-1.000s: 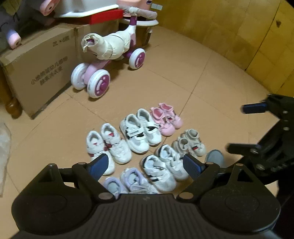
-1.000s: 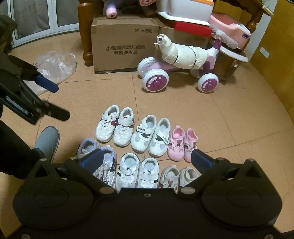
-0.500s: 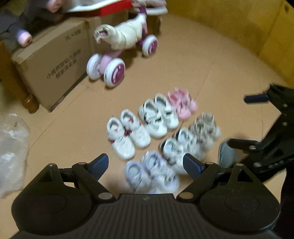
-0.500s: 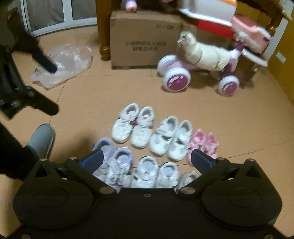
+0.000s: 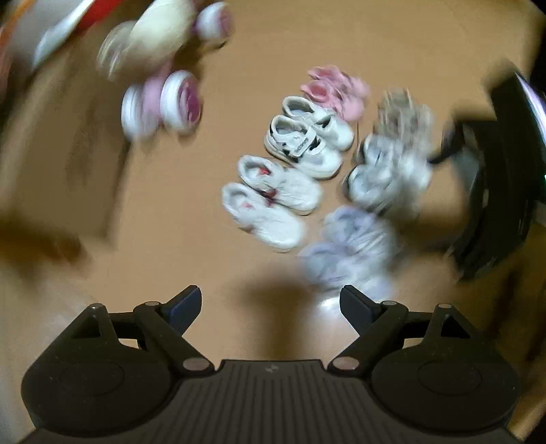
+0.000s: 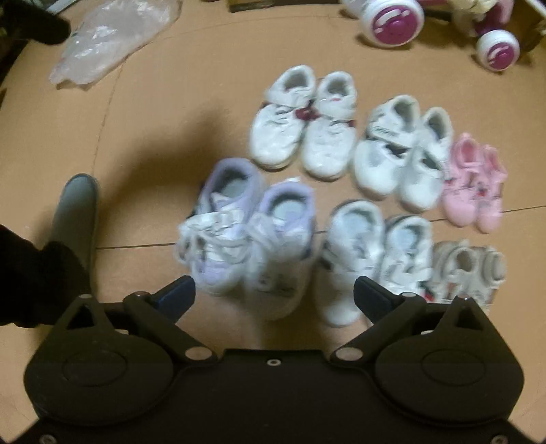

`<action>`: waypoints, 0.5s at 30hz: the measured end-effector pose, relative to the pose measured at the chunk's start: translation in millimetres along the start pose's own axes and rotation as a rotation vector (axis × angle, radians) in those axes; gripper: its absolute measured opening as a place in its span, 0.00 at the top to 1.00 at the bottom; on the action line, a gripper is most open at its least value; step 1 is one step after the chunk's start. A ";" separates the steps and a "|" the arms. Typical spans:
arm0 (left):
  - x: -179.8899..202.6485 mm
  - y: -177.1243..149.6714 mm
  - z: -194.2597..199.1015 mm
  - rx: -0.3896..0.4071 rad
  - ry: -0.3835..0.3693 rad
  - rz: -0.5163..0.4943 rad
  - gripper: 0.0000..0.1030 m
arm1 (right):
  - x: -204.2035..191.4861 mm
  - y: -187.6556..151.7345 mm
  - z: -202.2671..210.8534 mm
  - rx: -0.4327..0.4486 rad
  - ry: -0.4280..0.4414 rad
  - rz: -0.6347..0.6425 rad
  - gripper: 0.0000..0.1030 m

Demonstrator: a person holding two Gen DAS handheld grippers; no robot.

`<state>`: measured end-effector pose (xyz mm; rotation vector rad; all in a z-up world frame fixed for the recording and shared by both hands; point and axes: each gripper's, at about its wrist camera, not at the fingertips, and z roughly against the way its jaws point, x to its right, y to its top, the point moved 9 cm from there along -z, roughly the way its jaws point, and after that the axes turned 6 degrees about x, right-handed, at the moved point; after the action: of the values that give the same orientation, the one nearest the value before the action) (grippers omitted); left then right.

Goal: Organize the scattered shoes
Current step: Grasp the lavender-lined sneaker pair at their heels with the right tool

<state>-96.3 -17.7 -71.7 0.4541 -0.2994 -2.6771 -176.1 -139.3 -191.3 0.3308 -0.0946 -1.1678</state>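
Observation:
Several pairs of small shoes stand in two rows on the tan floor. The far row holds a white-and-red pair [image 6: 303, 123], a white-and-navy pair [image 6: 402, 150] and a pink pair [image 6: 474, 181]. In the near row are a lavender pair [image 6: 245, 225], a white strapped pair [image 6: 375, 252] and a beige pair [image 6: 467, 266]. My right gripper [image 6: 273, 293] hangs open just above the lavender pair's toes, gripping nothing. My left gripper [image 5: 270, 304] is open over bare floor, left of the blurred lavender pair [image 5: 348, 246] and below the white-and-red pair [image 5: 269, 201].
A crumpled plastic bag [image 6: 109, 34] lies at the far left. A pink ride-on toy [image 6: 392, 17] stands behind the shoes. A person's grey slipper [image 6: 78, 211] and dark trouser leg [image 6: 30, 280] are left of the lavender pair. A blurred dark device [image 5: 494, 177] fills the left view's right edge.
The right gripper has come down close over the near row, so the shoes look larger. The left view has rolled, and the rows now run diagonally. Both grippers stayed open.

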 end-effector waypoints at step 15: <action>9.5 -10.7 11.0 -0.022 0.009 -0.096 0.14 | 14.3 -13.3 -13.9 0.006 -0.060 -0.094 0.00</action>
<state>-112.2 -10.6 -67.0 0.4846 -0.2518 -2.7680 -178.8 -154.1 -209.8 0.3082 -0.1364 -1.2708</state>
